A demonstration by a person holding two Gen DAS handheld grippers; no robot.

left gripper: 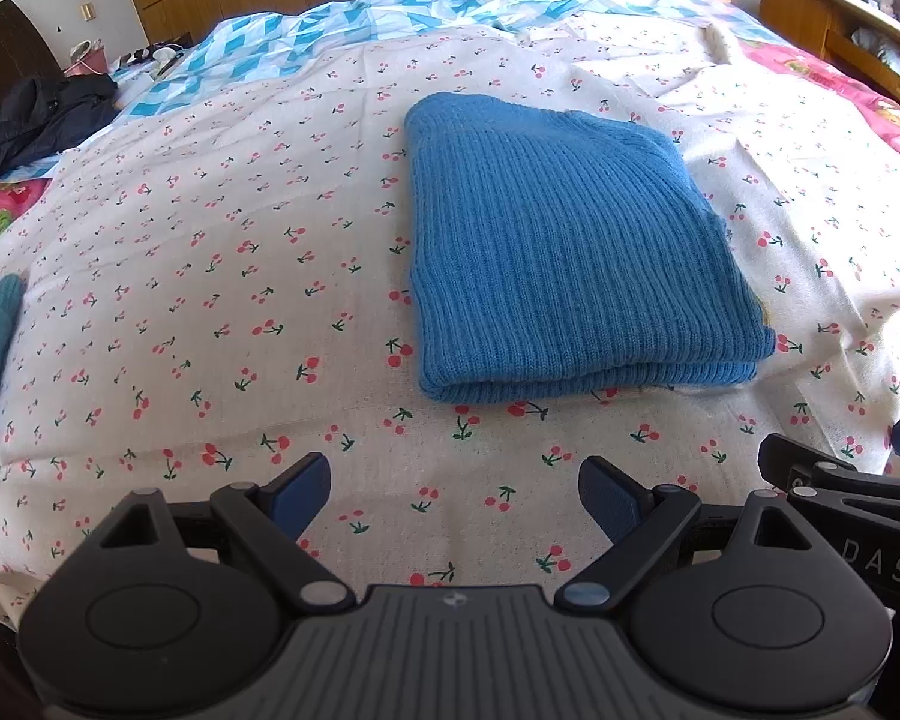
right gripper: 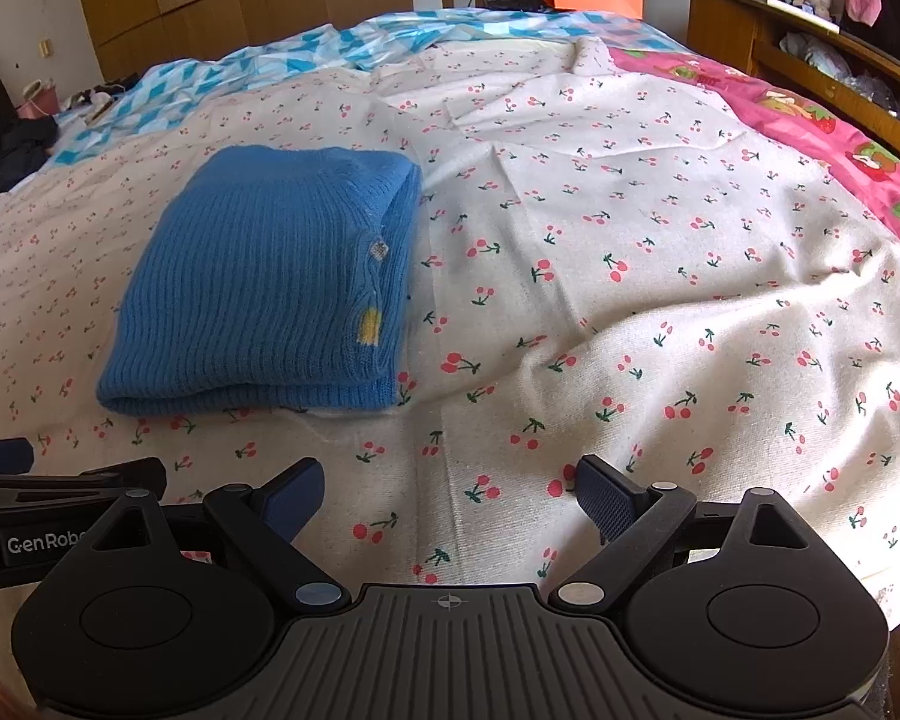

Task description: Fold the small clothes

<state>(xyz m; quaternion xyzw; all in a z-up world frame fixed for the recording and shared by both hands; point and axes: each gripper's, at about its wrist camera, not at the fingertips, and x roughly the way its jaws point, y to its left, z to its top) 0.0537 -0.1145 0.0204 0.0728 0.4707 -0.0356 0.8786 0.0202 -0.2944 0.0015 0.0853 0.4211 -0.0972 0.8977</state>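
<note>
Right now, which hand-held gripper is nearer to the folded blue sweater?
Left, though only slightly. The blue sweater lies almost straight ahead of the open left hand-held gripper; from the open right hand-held gripper it lies ahead and off to the left.

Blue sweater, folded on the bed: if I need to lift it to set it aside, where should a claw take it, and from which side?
Probably the rounded fold edge nearest the claws, coming in low from the front. The blue sweater lies flat on the cherry sheet, and that near fold holds the layers together; its right side shows loose stacked edges that could spill open. Both the left claw and right claw are open and empty.
</note>
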